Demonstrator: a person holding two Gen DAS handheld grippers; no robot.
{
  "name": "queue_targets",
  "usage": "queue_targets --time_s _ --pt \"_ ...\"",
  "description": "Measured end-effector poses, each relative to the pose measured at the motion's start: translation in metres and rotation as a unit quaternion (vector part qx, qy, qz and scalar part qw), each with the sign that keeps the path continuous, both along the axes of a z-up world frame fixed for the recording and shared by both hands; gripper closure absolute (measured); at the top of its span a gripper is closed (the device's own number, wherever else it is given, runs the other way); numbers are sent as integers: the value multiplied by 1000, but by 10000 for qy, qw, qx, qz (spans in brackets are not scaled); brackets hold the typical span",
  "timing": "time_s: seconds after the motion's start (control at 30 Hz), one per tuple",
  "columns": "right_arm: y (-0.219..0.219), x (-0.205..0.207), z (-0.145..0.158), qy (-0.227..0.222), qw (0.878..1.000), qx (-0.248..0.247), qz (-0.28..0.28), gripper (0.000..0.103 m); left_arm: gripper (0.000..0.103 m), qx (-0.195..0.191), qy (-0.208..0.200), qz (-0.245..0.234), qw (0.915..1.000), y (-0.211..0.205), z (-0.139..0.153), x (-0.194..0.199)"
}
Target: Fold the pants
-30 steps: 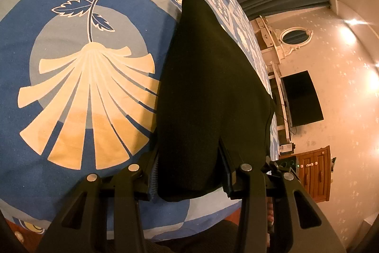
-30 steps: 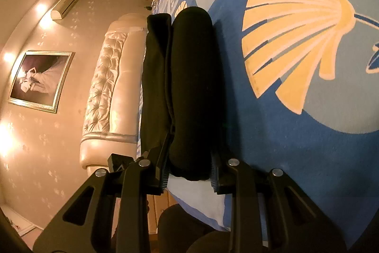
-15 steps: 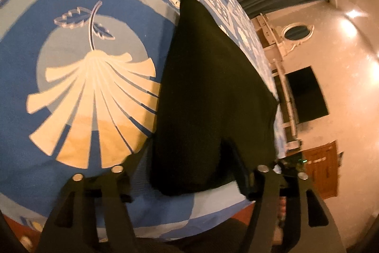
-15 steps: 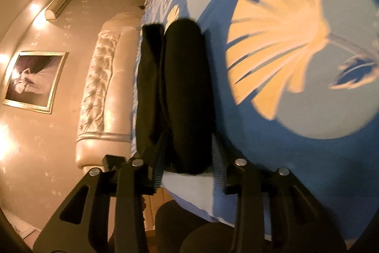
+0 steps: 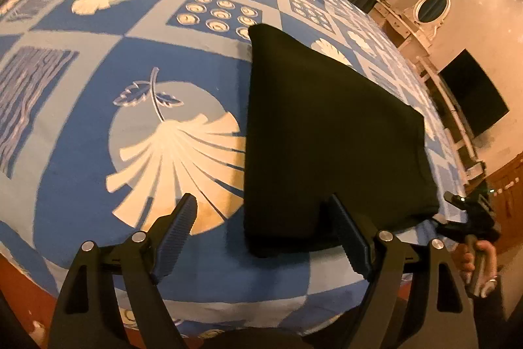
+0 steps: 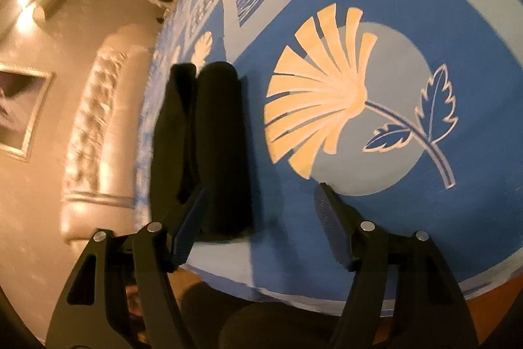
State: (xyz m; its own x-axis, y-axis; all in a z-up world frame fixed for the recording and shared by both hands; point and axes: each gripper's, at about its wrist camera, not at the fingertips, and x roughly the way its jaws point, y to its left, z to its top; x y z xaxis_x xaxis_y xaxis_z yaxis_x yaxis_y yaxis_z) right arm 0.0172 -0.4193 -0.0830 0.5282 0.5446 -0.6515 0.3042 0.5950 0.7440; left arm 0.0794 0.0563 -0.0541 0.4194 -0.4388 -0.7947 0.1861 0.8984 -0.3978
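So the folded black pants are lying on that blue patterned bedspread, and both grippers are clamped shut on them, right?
Not quite. The folded black pants do lie on the blue patterned bedspread, but neither gripper is clamped on them. The left wrist view shows the left gripper with jaws apart and opening, pads off the cloth; the right wrist view shows the same for the right gripper.

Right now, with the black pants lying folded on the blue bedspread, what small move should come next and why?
Probably lift both grippers back and clear. The pants lie in a tidy folded stack on the bedspread. The left gripper and right gripper are opening, with no fingers pressing the cloth, so the fold looks done.
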Motion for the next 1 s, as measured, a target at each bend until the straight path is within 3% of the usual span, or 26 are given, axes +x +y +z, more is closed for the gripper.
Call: queue_targets --time_s 0.17,0.23,0.3,0.53,0.63,1.0 --pt "14 2 11 -31 9965 -787 267 29 22 255 -97 34 9996 -3 0 1" --pt "20 2 13 -93 9948 -960 327 22 21 414 -164 13 9990 -6 2 1" --pt "24 5 14 -121 9938 -1020 427 21 21 518 -215 -3 9984 -7 3 3" --pt "21 43 6 -415 9970 -163 630 20 21 434 -171 77 9989 -1 2 5" --pt "15 66 -8 -443 9962 274 696 17 21 476 -370 266 9978 5 12 5" --pt "9 125 -16 -739 9908 960 610 15 21 156 -253 529 9982 10 8 51"
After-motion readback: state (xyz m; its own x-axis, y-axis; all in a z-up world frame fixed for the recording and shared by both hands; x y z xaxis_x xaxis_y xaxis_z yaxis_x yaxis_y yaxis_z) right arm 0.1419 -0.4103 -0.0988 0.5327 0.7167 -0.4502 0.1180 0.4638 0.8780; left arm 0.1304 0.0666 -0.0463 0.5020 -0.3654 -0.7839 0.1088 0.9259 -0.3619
